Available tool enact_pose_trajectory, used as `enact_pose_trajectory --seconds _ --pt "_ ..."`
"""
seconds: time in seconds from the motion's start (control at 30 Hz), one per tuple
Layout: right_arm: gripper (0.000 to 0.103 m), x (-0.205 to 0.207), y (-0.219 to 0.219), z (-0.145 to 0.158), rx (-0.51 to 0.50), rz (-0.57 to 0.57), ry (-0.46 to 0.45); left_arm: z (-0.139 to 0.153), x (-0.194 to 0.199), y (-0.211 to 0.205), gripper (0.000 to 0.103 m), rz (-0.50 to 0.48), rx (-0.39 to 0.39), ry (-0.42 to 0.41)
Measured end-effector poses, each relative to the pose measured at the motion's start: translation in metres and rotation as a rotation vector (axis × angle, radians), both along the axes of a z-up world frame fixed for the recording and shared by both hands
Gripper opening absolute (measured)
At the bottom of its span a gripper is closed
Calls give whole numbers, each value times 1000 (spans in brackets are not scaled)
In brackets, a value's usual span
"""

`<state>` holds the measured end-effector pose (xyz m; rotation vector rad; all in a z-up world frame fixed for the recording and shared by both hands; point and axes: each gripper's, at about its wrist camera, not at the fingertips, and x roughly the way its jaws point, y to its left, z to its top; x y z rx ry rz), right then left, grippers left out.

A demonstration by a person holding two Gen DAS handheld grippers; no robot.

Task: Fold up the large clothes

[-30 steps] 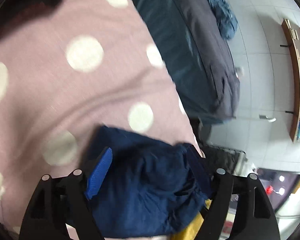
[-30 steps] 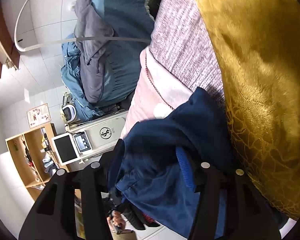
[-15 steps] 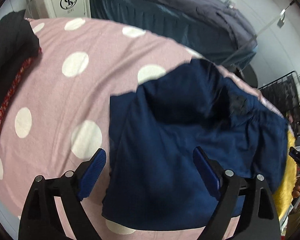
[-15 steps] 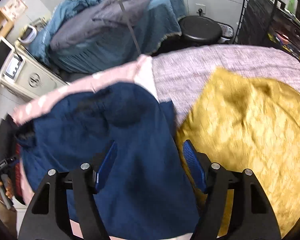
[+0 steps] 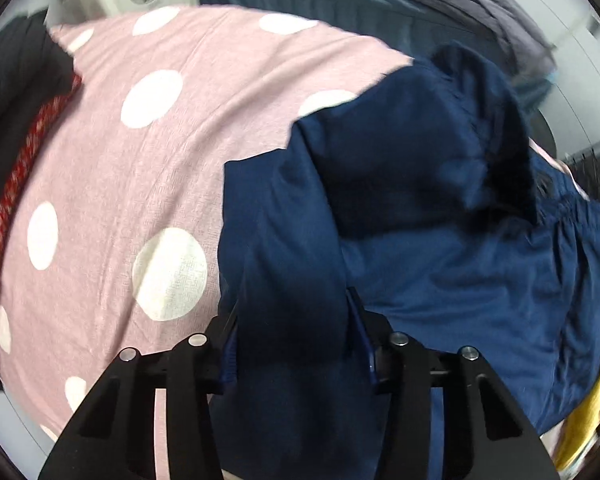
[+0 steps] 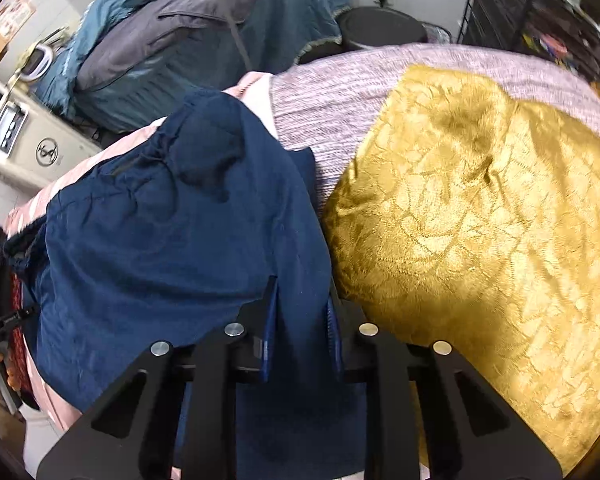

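A navy blue garment (image 5: 440,248) lies rumpled on a pink sheet with white dots (image 5: 148,168). My left gripper (image 5: 296,336) points down at the garment's near left edge. Its jaws are closing, and a thick fold of navy cloth fills the gap between the blue pads. In the right wrist view the same garment (image 6: 160,240) lies left of a gold velvet cloth (image 6: 480,220). My right gripper (image 6: 300,320) is closing on the garment's right edge, with a narrow fold of cloth pinched between the pads.
A lilac knitted blanket (image 6: 340,92) lies under the gold cloth. Black clothing with red trim (image 5: 16,128) sits at the sheet's left edge. Beyond the bed are a grey machine (image 6: 40,148), a heap of teal and grey bedding (image 6: 172,40), a black stool (image 6: 380,28) and a dark rack (image 6: 520,0).
Both grippers stood wide open over the navy garment half a second ago; now both have closed in on folds at its edges. Both views have turned and steadied above the bed.
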<state>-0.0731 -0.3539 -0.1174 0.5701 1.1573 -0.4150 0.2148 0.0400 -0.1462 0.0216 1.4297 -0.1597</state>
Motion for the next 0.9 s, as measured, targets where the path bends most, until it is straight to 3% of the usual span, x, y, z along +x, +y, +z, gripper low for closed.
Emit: enact_pose_trajectory --seconds 0.17,0.33,0.47,0.53,0.6,0.63,0.77,0.9 --pt "22 11 -10 -20 39 -29 27 -27 15 -1 45 17 19 67" --pt "25 20 -11 -35 45 -47 53 -31 23 -11 49 5 70 94" --pt "33 13 -13 -27 84 -53 7 -24 23 -2 53 9 17 93" --pt "48 1 -17 -16 114 -76 -39 -15 23 6 62 15 -4 83" --pt "66 -14 -18 -3 146 -106 -110 -2 16 17 85 28 2 45" --pt "70 -24 -17 6 156 -123 -153 4 11 23 85 33 -14 24" --pt "71 -56 -17 22 222 -155 -228 23 -10 51 86 80 -99 4" --pt "71 -92 -8 18 298 -154 -243 23 -41 95 86 187 -166 20"
